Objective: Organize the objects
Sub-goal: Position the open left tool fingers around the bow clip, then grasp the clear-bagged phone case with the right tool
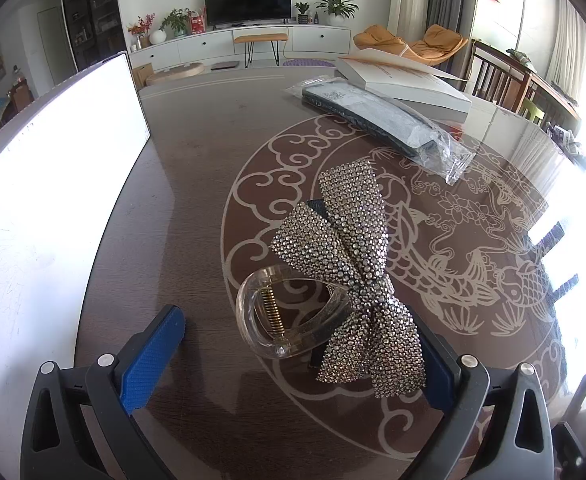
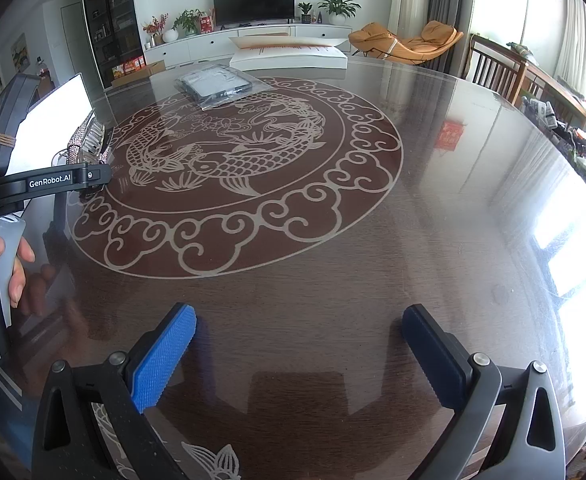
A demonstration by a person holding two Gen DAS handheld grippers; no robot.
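My left tool (image 1: 293, 356) is spread wide, and the rhinestone bow hair clip (image 1: 345, 280) sits between its fingers, low over the dark worktop (image 1: 197, 152). The bow's lower tail lies against the right-hand finger; the left-hand blue pad (image 1: 153, 360) stands well apart from the clip's clear loop handle (image 1: 269, 316). Whether the clip rests on the worktop or on that finger, I cannot tell.

My worry is the grip. If I close now, the pads would likely meet soft bow on one side and slick clear plastic on the other, so the clip could twist or pop out. Squeezing the handle might also spring its jaws open.

My right tool (image 2: 299, 344) is spread and empty, away from the clip, so it could not catch a slip.
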